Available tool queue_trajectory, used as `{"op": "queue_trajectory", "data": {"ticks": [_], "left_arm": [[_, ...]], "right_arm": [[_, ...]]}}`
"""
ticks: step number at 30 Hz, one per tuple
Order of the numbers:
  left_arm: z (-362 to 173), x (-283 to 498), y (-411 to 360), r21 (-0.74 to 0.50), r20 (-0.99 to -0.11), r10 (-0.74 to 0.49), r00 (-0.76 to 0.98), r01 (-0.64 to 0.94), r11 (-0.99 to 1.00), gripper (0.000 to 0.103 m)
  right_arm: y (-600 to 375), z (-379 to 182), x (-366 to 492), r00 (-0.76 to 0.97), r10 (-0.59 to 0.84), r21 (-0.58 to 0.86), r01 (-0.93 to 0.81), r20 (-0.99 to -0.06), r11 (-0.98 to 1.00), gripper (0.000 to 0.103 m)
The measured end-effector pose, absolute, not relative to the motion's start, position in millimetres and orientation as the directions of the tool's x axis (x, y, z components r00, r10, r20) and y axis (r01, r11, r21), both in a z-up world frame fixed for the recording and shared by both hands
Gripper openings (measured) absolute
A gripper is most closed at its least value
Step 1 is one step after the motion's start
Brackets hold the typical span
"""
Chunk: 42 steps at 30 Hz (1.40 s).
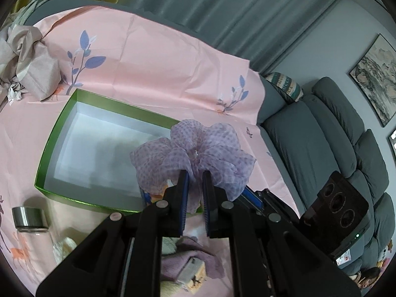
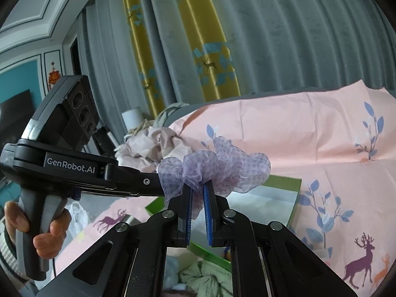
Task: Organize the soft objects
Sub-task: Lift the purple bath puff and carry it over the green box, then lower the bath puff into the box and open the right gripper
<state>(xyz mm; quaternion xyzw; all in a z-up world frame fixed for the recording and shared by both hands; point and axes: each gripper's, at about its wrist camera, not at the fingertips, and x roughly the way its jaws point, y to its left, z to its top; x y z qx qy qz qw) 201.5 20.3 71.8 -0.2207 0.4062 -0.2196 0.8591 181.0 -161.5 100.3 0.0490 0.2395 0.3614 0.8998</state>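
lilac dotted scrunchie (image 1: 195, 153) pinched by both tongs (image 1: 195, 180) (image 2: 198, 193); left handle reads "genrobot.ai" (image 2: 70, 165).

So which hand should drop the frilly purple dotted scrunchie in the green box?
Left, probably: both grippers pinch the sheer purple scrunchie, but the left gripper hangs nearer the white-lined green box.

One scrunchie (image 1: 195, 156), one green box (image 1: 61, 123), one jar (image 1: 29, 219), two grippers (image 1: 195, 175) (image 2: 198, 190), two framed pictures (image 1: 376, 79).

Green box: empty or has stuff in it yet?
Empty, as far as visible. The green box shows a bare white floor; the purple scrunchie hangs above it, hiding the near corner.
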Motion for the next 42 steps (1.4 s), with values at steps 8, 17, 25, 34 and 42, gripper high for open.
{"op": "queue_trajectory", "data": {"ticks": [8,17,25,34,42], "left_arm": [[44,225,33,-0.562,-0.638,-0.537,0.552,0.142,0.815,0.007],[16,242,36,-0.566,-0.679,-0.523,0.515,0.087,0.820,0.007],[3,248,36,-0.553,-0.705,-0.506,0.497,0.061,0.831,0.007],[-8,250,34,-0.529,-0.736,-0.477,0.480,0.032,0.848,0.008],[-14,256,35,-0.522,-0.755,-0.464,0.464,0.005,0.853,0.009]], "right_arm": [[-142,76,204,0.602,0.654,0.256,-0.616,-0.458,0.745,0.011],[-133,43,224,0.560,0.630,0.278,-0.588,-0.538,0.760,0.011],[-131,30,231,0.537,0.617,0.287,-0.574,-0.575,0.767,0.011],[-126,20,235,0.517,0.597,0.284,-0.560,-0.614,0.778,0.011],[-126,14,239,0.506,0.580,0.282,-0.548,-0.638,0.788,0.011]]}}
